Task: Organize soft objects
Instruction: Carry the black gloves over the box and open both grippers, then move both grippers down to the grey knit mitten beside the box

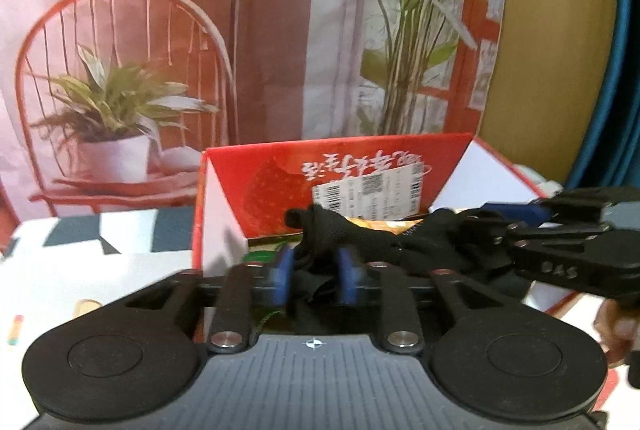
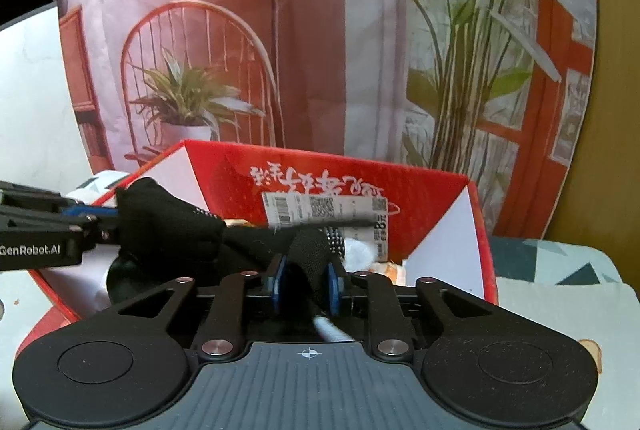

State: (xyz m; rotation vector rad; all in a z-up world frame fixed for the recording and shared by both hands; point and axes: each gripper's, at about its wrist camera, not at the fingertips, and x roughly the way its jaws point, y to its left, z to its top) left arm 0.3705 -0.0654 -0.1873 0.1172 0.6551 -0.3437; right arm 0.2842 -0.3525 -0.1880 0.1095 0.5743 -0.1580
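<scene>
Soft thing: a long black knitted cloth w/ little white dots (image 1: 360, 236), like a sock or glove; can't tell which.
Where: it hangs over the open red cardboard box w/ white inside walls (image 1: 224, 230), above the stuff in the box.
Long axis: it runs side to side betw. the two grippers, about level. In the left wrist view one end pokes up as a small black tip just past the left pads; the other end goes off to the right.
Left gripper (image 1: 316, 276): blue pads a bit apart, cloth betw. them but loose, not squeezed. Points forward & down at the box.
Right gripper (image 2: 306, 284): blue pads narrow, cloth sits betw. them; can't tell if they still pinch it. Also tips down twd. the box. A white strip lies just under it.
Hands: the two grippers are near each other, side by side over the box. A bit of a hand (image 1: 618, 326) shows under the right one.
Box: a white label w/ barcodes (image 2: 326, 212) is stuck on the red back flap.
Behind: a printed backdrop w/ a red chair & green plants (image 1: 120, 78).
Under: a white cloth w/ dark blue shapes (image 1: 100, 230) on the table.
</scene>
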